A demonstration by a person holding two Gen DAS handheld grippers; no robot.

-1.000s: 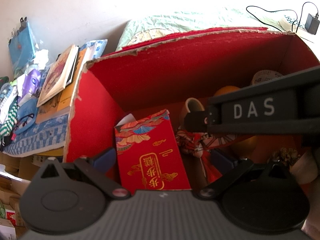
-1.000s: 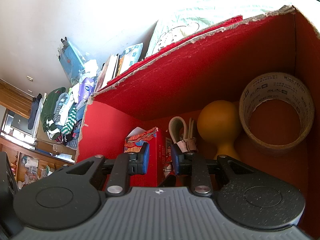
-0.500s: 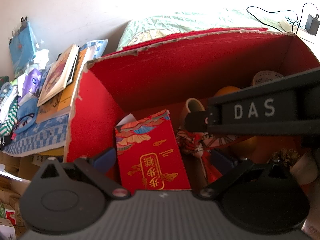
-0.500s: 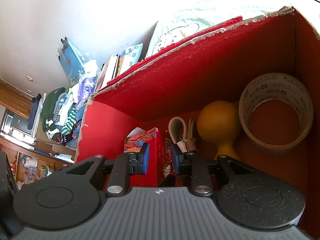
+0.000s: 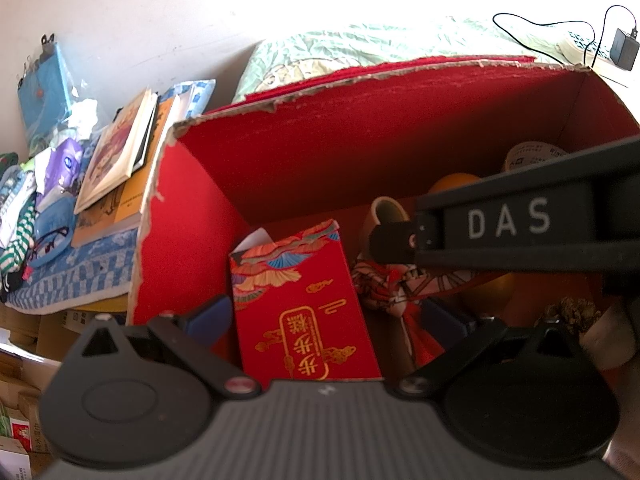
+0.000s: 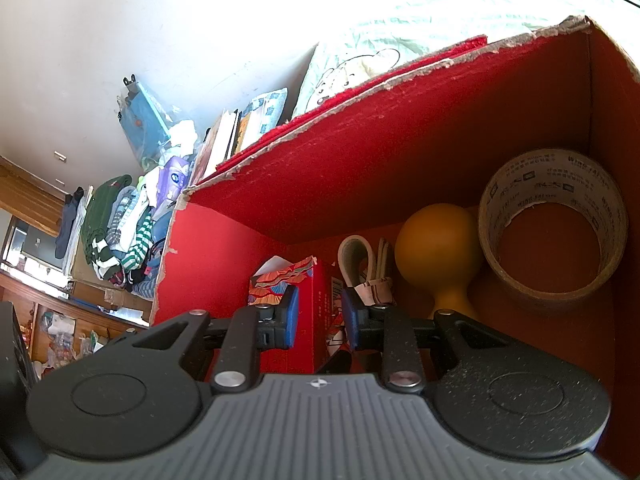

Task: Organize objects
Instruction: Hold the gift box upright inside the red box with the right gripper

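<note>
While both grippers reach into the red cardboard box (image 5: 328,168), the left gripper (image 5: 328,318) has its jaws spread wide, one blue pad at about 8 o'clock of the view and the other at 4 o'clock, gripping nothing. Between those pads stands one red tissue box (image 5: 304,300) with gold characters, its long axis running from 6 toward 12 o'clock, leaning slightly left, its opening at the far end where a white tissue (image 5: 252,240) sticks out. Just right of it, at 3 o'clock from the packet, lies one patterned cloth bundle (image 5: 384,284) in red and white, touching or nearly touching the packet's right edge.

From the right wrist view, the right gripper (image 6: 320,314) has its jaws narrowly parted, blue pads close together, with the tissue box (image 6: 316,304) side and the cloth seen in the gap; whether the pads press anything I cannot tell. In the left view its black body, lettered DAS, crosses at 3 o'clock.

Farther in, one folded grey strap (image 6: 356,256) stands on end at 12 o'clock. At 1 o'clock is one orange bulb-shaped object (image 6: 438,240), round end up, neck down. At 2 o'clock, one roll of brown packing tape (image 6: 552,228) leans in the far right corner, hole facing the camera.

Beyond the box, at 10 o'clock, lie stacked books (image 5: 116,160) and a heap of clothes (image 6: 120,232).
</note>
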